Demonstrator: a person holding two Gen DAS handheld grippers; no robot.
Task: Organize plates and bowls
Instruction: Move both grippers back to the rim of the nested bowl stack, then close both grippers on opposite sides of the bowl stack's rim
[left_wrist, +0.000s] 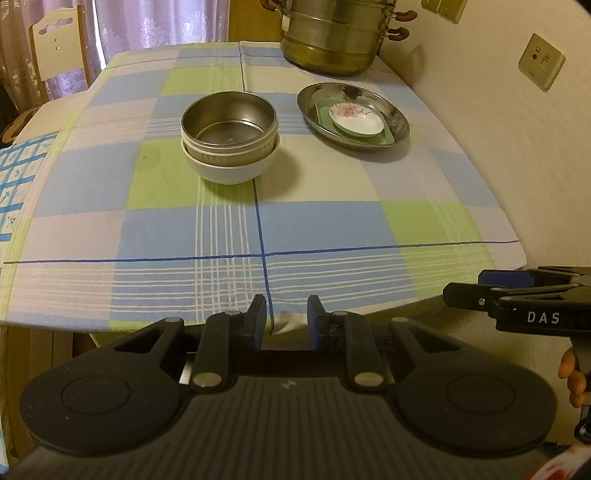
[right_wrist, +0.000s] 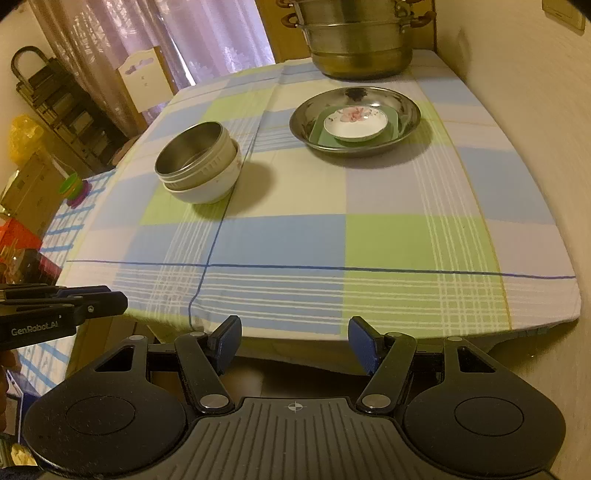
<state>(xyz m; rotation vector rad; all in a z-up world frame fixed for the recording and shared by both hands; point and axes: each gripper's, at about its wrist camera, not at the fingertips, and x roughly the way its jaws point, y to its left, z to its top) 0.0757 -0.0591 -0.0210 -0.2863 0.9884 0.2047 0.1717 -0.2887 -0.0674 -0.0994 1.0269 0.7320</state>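
A steel bowl (left_wrist: 229, 127) sits nested in a white bowl (left_wrist: 231, 168) at mid table; the pair also shows in the right wrist view, steel (right_wrist: 194, 155) in white (right_wrist: 212, 188). A steel plate (left_wrist: 397, 122) holds a green square dish (left_wrist: 384, 138) with a small white flowered saucer (left_wrist: 356, 118) on top; in the right wrist view they show as plate (right_wrist: 410, 110), green dish (right_wrist: 317, 134) and saucer (right_wrist: 354, 123). My left gripper (left_wrist: 286, 319) is open and empty at the table's near edge. My right gripper (right_wrist: 293, 341) is open and empty, also at the near edge.
A large steel steamer pot (left_wrist: 332, 40) stands at the far right of the checked tablecloth (left_wrist: 321, 229). The wall (left_wrist: 517, 147) runs along the right side. A chair (left_wrist: 55, 48) and curtains are behind the table. Clutter sits left of the table (right_wrist: 74, 188).
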